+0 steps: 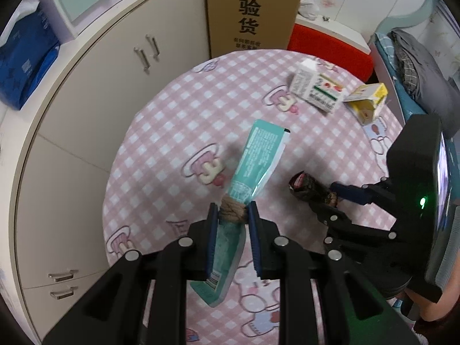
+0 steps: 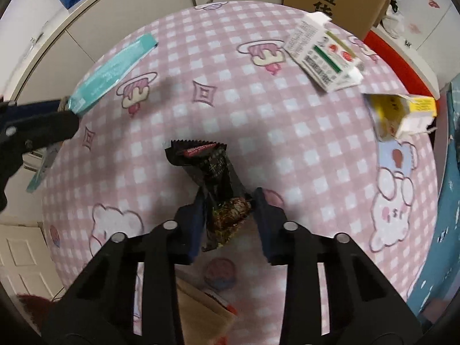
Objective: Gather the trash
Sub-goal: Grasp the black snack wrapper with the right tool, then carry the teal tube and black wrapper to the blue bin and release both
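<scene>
My left gripper (image 1: 232, 211) is shut on a teal wrapper (image 1: 253, 161) bound with twine at its middle, held above the pink checked table (image 1: 172, 120). The wrapper also shows at the left of the right wrist view (image 2: 115, 72). My right gripper (image 2: 228, 204) is shut on a black snack wrapper (image 2: 212, 172), also lifted off the table; it shows in the left wrist view (image 1: 309, 188) too. A white and green carton (image 1: 316, 87) and a yellow carton (image 1: 368, 102) lie at the table's far right side.
A brown cardboard box (image 1: 250, 11) stands behind the table, beside a red stool (image 1: 327, 49). White cabinets (image 1: 86, 109) run along the left. A bed with grey bedding (image 1: 419, 69) is at the right. A brown paper bag (image 2: 201, 313) sits below my right gripper.
</scene>
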Tool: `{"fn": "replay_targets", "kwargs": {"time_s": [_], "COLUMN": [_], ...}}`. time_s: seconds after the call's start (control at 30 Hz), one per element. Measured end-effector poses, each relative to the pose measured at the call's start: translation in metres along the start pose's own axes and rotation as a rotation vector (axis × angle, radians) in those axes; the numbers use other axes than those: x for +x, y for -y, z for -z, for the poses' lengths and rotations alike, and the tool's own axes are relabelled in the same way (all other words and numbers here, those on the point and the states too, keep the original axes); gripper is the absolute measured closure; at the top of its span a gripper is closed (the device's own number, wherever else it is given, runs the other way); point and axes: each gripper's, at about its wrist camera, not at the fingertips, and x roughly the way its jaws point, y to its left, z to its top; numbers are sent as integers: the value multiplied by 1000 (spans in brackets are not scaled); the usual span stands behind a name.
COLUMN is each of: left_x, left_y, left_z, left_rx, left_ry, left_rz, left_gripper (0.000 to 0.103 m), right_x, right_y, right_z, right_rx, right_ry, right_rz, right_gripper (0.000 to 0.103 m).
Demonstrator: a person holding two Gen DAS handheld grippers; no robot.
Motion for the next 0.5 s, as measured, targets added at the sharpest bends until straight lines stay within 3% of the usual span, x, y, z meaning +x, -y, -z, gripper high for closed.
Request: {"fn": "replay_targets", "kwargs": {"time_s": [0.27,0.5], "left_x": [-22,-47], "left_y": [66,180], "left_z": [-17,-37], "left_rx": [75,180], "left_ry": [51,106], "left_rz": [50,123], "left_gripper": [83,83], "right_x": [-46,-110], "right_y": [73,165], "right_z": [41,94], "right_rx": [226,386], "right_ry": [72,165], "right_rz": [-105,-73], "right_gripper": [75,75]}}
